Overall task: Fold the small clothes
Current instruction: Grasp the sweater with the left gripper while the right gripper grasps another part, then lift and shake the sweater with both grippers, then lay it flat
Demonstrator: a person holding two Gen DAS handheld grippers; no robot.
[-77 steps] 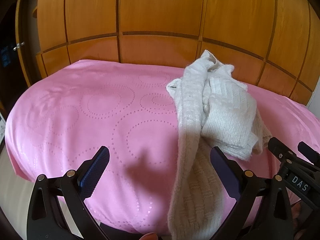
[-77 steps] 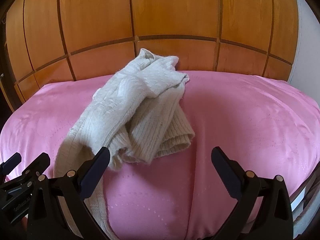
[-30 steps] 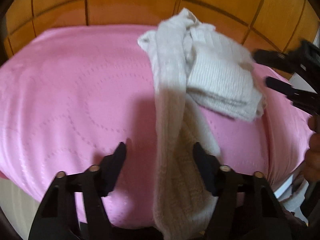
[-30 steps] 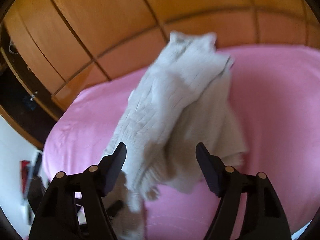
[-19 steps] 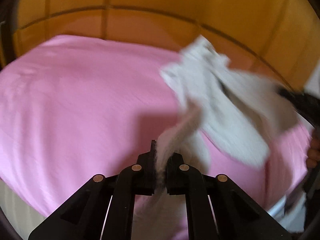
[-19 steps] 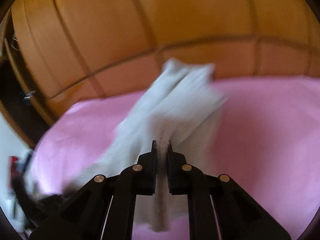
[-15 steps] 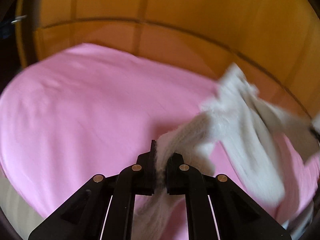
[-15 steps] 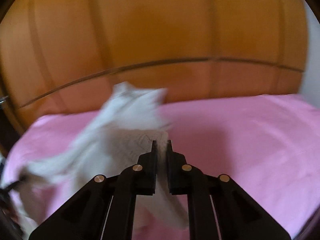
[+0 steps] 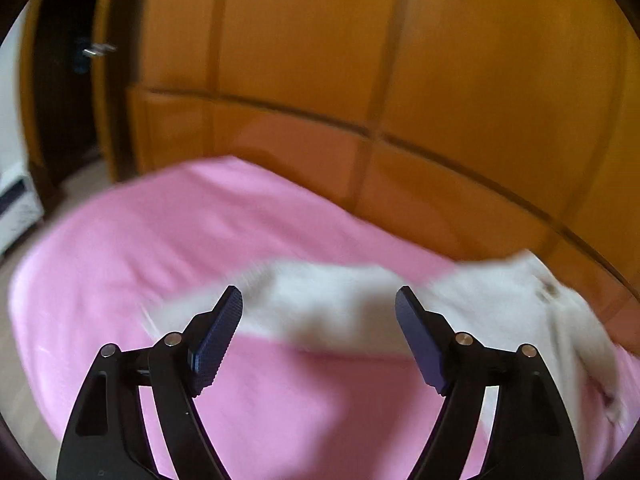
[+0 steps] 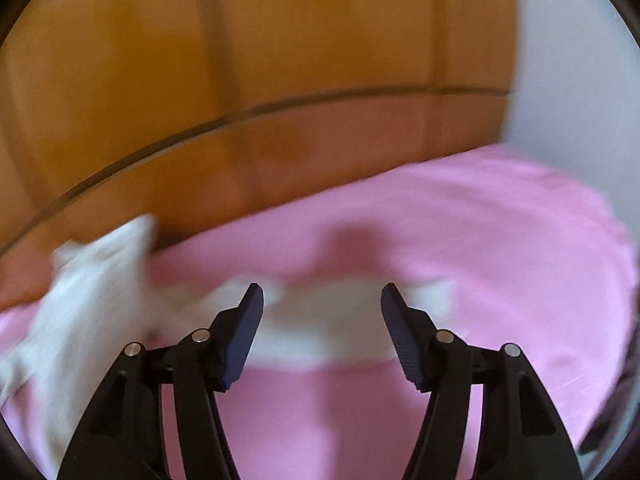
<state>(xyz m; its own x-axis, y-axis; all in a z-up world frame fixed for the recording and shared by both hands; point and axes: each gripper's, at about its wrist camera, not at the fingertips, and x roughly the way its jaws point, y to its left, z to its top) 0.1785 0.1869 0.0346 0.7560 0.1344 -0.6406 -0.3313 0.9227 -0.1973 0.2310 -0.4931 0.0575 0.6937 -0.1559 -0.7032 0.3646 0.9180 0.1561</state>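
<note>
Left wrist view: both the left gripper [image 9: 318, 320] and right gripper [image 10: 322, 318], clamped on the cream knitted sweater [image 9: 328, 308] half a second ago, have just opened and released it spread across the pink bedspread [image 9: 200, 240], ready for folding.

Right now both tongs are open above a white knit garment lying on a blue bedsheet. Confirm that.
Not quite: the bedsheet is pink, not blue, as the left wrist view shows plainly. The rest holds: the left tongs and right tongs both stand open, their jaws having just been opening, with nothing gripped, above the blurred white knit garment.
</note>
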